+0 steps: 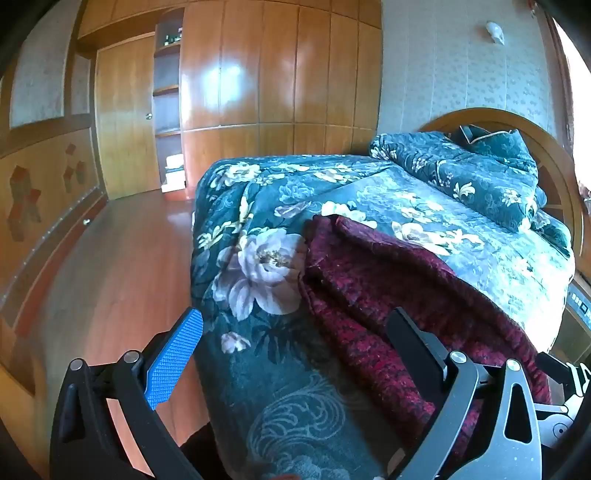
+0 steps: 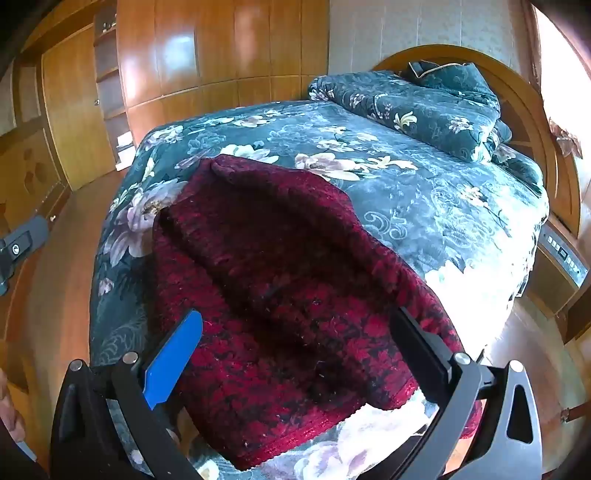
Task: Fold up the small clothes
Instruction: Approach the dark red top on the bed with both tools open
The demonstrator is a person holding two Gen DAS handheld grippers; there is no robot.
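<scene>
The near end of the red garment runs under the right gripper's frame, sunlight bleaches the bedspread's right corner, and the shelf items are too small to identify.

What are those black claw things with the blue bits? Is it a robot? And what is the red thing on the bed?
No robot: a person holds a grabbing tool in each hand, and each tool carries a camera looking along its two fingers. One picture comes from the left gripper, the other from the right gripper. Both are open and hold nothing. The red thing is a dark red garment lying on the flowery bedspread, waiting to be folded. A folded quilt sits by the headboard.
</scene>
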